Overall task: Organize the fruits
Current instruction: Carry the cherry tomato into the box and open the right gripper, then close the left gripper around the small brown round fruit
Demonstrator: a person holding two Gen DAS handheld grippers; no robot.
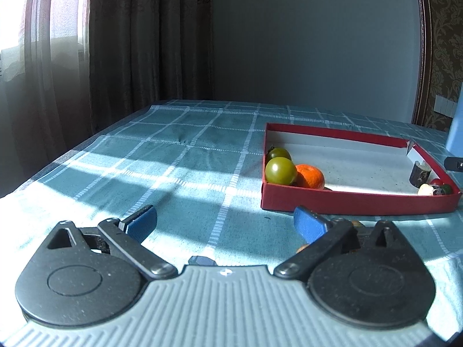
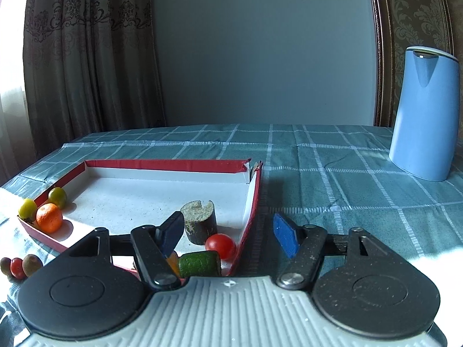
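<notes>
A red tray [image 1: 347, 202] with a white floor lies on the checked cloth. In its near left corner sit two green tomatoes [image 1: 280, 170] and an orange [image 1: 311, 175]. My left gripper [image 1: 224, 214] stands open above the bare cloth in front of the tray, nothing between its fingers. My right gripper [image 2: 228, 228] is open over the tray's [image 2: 173, 163] near right corner. Below it lie a dark cut cylinder [image 2: 199, 225], a red cherry tomato [image 2: 220, 245] and a green chunk [image 2: 199, 263]. None of them is gripped.
Three small fruits [image 2: 17, 267], one of them red, lie on the cloth outside the tray's near left side. A tall blue jug [image 2: 424, 112] stands at the far right. Curtains hang behind the table's left edge. A small brownish bit [image 1: 302, 248] peeks out under my left gripper's right finger.
</notes>
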